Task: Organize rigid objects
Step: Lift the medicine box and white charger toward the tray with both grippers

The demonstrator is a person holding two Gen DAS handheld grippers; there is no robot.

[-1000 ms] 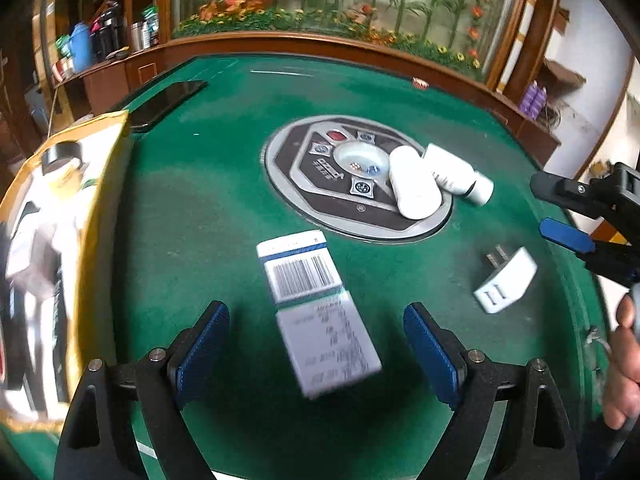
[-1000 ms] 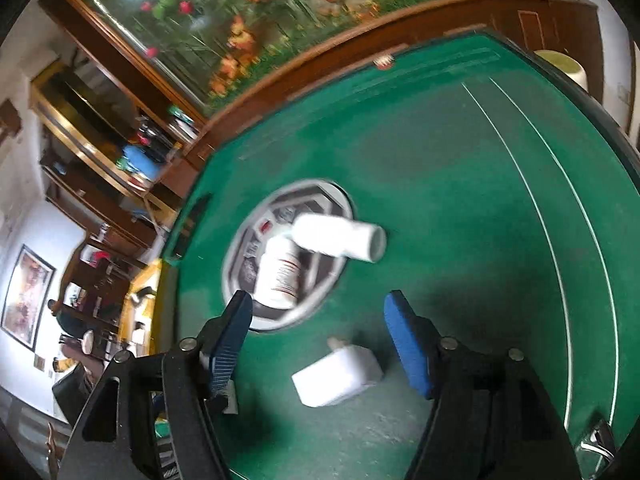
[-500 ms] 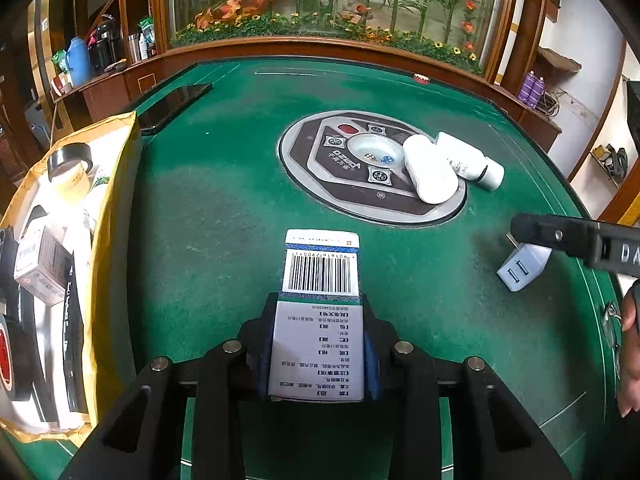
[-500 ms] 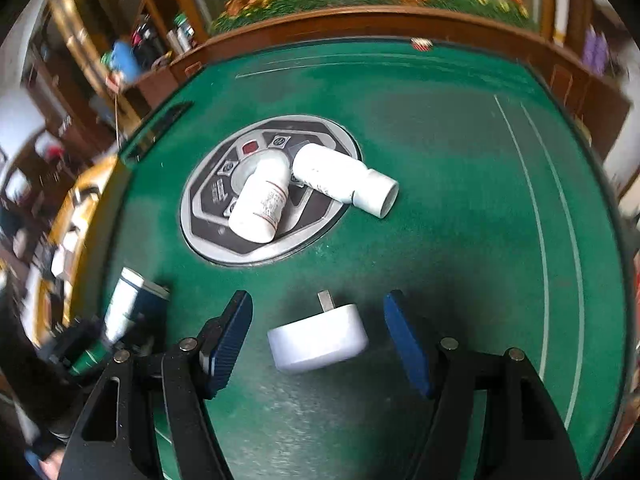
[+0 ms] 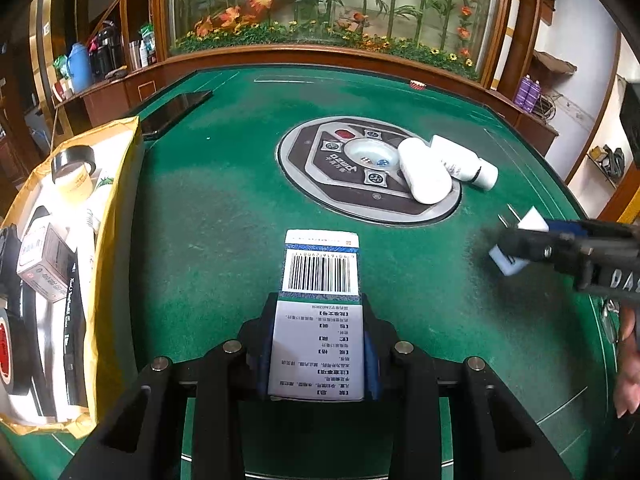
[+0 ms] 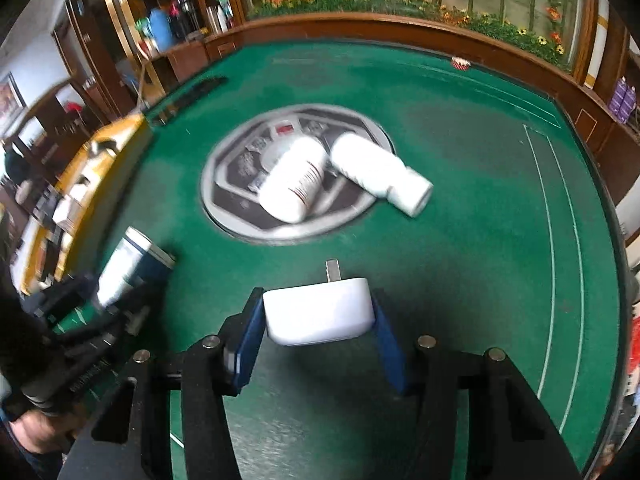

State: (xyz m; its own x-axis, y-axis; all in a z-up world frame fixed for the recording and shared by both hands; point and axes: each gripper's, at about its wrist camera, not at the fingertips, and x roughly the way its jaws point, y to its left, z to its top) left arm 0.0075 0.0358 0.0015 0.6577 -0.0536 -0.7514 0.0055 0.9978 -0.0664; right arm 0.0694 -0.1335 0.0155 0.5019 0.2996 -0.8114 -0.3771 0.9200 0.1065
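Left gripper [image 5: 316, 356] is clamped on the barcoded box [image 5: 320, 304], low over the green table [image 5: 208, 220] beside the yellow bag [image 5: 114, 184]. Right gripper [image 6: 320, 336] has just been closing around the white plug adapter [image 6: 320, 314]; pads look to be touching both sides, though blur makes contact uncertain. Two white bottles [image 6: 296, 180] lie on the round centre panel [image 5: 320, 184].

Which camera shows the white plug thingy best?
The right wrist view: the white charger sits big and whole between the right gripper's blue fingers, its metal prongs pointing away. In the left wrist view it is small at the right edge, partly hidden by that gripper.
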